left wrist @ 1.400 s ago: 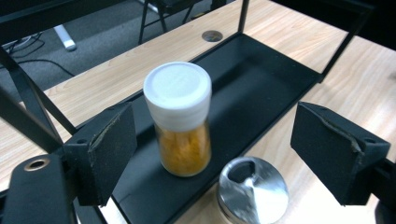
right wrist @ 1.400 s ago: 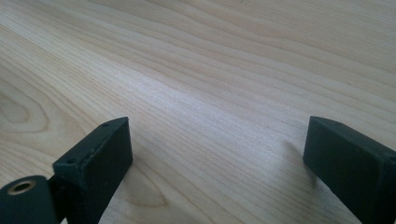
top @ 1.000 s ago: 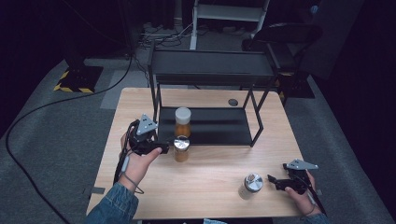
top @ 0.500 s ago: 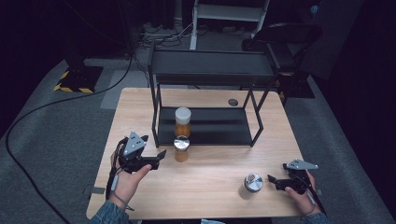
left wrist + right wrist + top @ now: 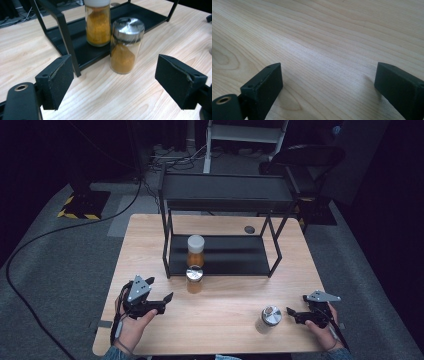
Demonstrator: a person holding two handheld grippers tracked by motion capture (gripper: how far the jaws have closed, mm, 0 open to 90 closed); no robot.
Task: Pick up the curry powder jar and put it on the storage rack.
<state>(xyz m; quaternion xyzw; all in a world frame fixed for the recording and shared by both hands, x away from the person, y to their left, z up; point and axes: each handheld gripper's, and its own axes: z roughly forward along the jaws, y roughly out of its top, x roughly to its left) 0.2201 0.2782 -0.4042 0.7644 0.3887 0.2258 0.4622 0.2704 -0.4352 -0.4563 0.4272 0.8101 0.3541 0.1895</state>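
Observation:
A glass jar of orange powder with a silver lid (image 5: 194,279) (image 5: 126,47) stands on the wooden table just in front of the black rack (image 5: 220,265). A like jar with a white lid (image 5: 195,249) (image 5: 98,23) stands on the rack's lower shelf behind it. My left gripper (image 5: 165,303) (image 5: 122,85) sits low at the near left, open, with nothing between its jaws, a short way from the silver-lidded jar. A third, silver-lidded jar (image 5: 270,318) stands at the near right. My right gripper (image 5: 291,315) (image 5: 328,87) rests open just right of it, over bare wood.
The two-tier black rack (image 5: 225,190) takes up the table's far middle; its left front post (image 5: 66,37) stands close to the jars. A small dark disc (image 5: 249,229) lies on the table behind the rack. Cables run over the grey floor at left.
My left gripper has drawn back from beside the silver-lidded jar, down and toward the table's near left, jaws still open. The jars and my right gripper have stayed put.

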